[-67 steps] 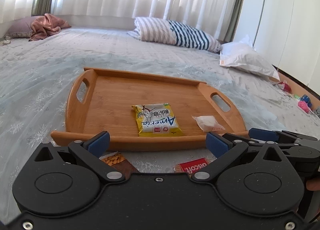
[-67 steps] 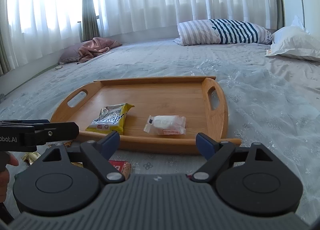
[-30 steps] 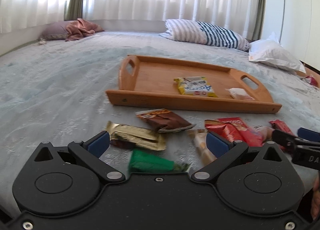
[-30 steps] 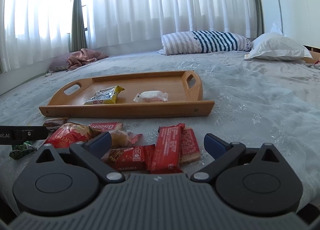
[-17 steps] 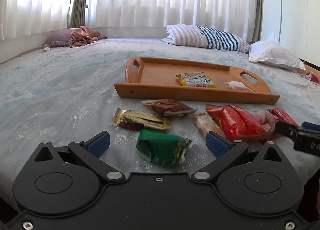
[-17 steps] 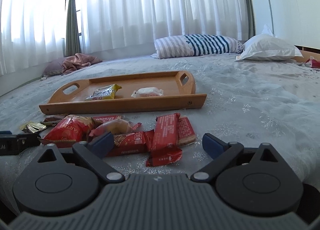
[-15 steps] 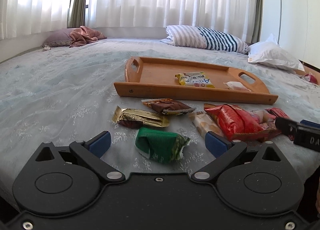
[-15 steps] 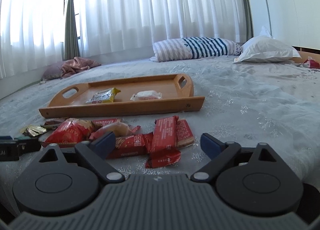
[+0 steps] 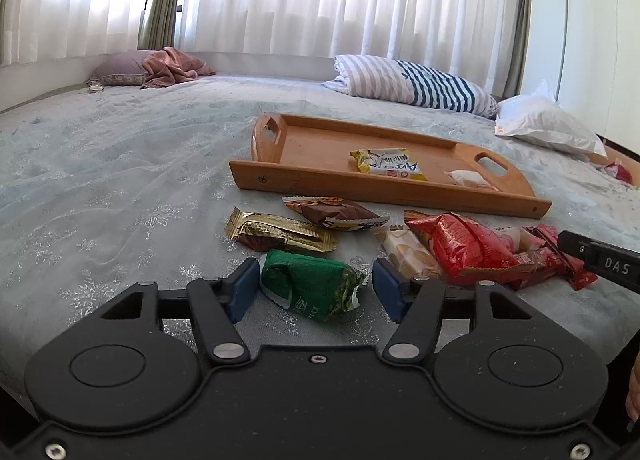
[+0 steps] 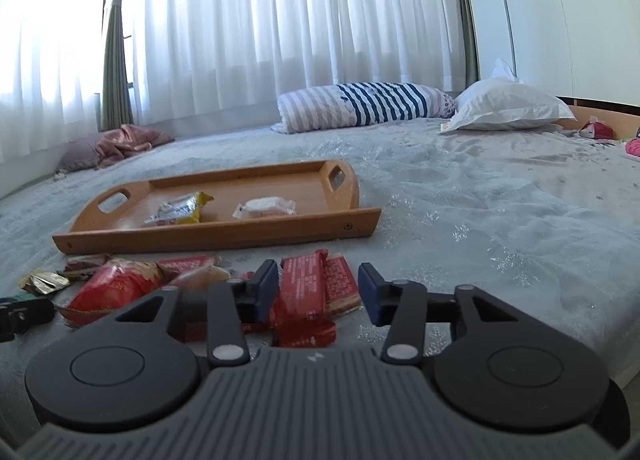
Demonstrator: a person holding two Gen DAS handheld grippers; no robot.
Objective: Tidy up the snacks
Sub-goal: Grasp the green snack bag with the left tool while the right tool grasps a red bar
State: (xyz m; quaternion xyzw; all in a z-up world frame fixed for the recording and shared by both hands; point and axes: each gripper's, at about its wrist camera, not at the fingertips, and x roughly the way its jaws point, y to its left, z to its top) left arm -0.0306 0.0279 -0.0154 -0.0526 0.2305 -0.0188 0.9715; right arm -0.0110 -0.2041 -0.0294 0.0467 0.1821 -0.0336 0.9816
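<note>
A wooden tray lies on the bed with a yellow packet and a white packet in it. In front of the tray lies a loose pile of snacks. My left gripper is low over a green packet, which lies between its closing jaws. The left pad is at the packet's edge and the right pad stands just clear. My right gripper is closing around two red bars, with its pads at their outer edges. The tray shows behind them.
A gold packet, a brown packet, a beige biscuit pack and a big red bag lie beside the green one. A striped pillow, a white pillow and a pink blanket lie beyond the tray.
Both grippers drew back from the tray to the snack pile and sank low. Their jaws have since narrowed, the left around the green packet, the right around the red bars.
</note>
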